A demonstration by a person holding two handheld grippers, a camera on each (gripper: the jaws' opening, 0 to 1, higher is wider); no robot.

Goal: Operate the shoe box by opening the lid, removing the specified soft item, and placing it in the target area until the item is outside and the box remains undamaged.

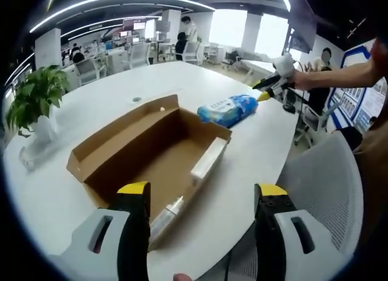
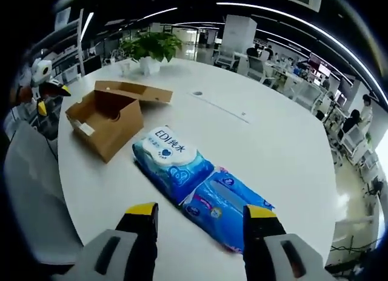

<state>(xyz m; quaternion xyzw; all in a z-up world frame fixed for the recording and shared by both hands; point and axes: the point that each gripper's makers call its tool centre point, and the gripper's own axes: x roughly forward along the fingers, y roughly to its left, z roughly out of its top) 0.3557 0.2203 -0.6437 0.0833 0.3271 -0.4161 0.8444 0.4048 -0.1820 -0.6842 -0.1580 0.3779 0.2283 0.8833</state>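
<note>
Lying flat on the white table point(image 2: 260, 141), the blue wipes pack point(image 2: 200, 187) sits outside the shoe box point(image 2: 106, 120), a short way from its nearest corner. In the right gripper view the right gripper point(image 2: 200, 223) hangs just above the pack's near end with its jaws spread wide, one jaw to each side, holding nothing. In the left gripper view the left gripper point(image 1: 203, 202) hovers over the near edge of the box, jaws likewise wide apart and empty. The box stands open, its lid flap point(image 1: 121, 132) folded back on the far side, and its brown floor looks bare. A potted plant point(image 1: 33, 102) stands on the table beyond the box, and a white mesh chair point(image 1: 321, 184) sits at the table's edge.
</note>
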